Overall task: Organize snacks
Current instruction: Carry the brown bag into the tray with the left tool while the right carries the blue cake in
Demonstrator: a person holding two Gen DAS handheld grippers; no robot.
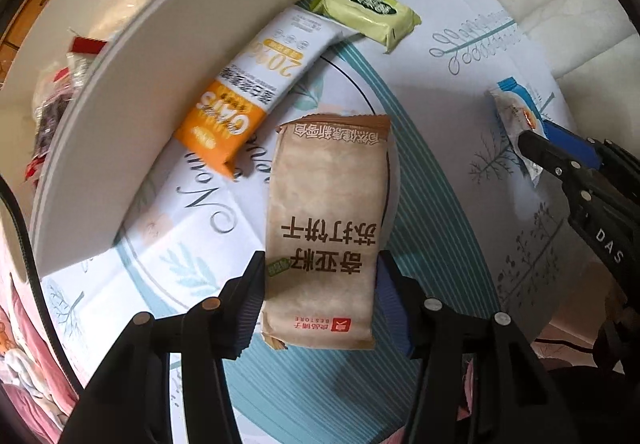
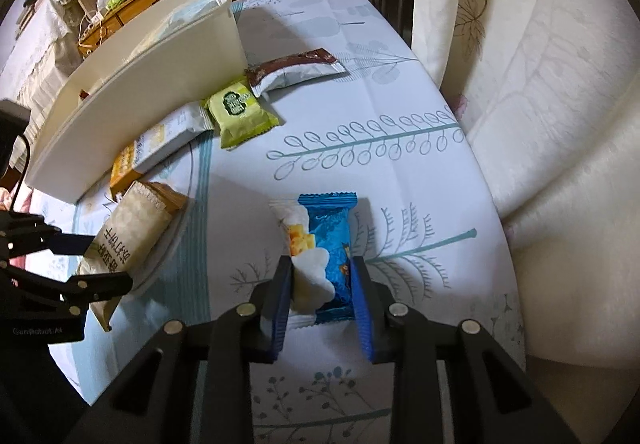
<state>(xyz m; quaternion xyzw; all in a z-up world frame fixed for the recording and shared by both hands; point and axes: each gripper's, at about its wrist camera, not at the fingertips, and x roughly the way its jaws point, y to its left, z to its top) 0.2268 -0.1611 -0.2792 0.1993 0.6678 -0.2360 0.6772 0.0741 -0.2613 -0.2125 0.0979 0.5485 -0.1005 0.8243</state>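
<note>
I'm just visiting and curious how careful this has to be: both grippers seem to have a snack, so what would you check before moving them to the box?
1. Left gripper on the brown cracker pack: ok, pads press both long sides.
2. Right gripper on the blue and white snack: ok, pack sits between the pads, wrapper squeezed.
3. Brown pack lifted off the tablecloth: cannot tell.
4. White box within sight and open on top: ok, snacks already show inside.
5. Path to the box: not ok, the orange oats bar and green pack lie along its wall.
</note>
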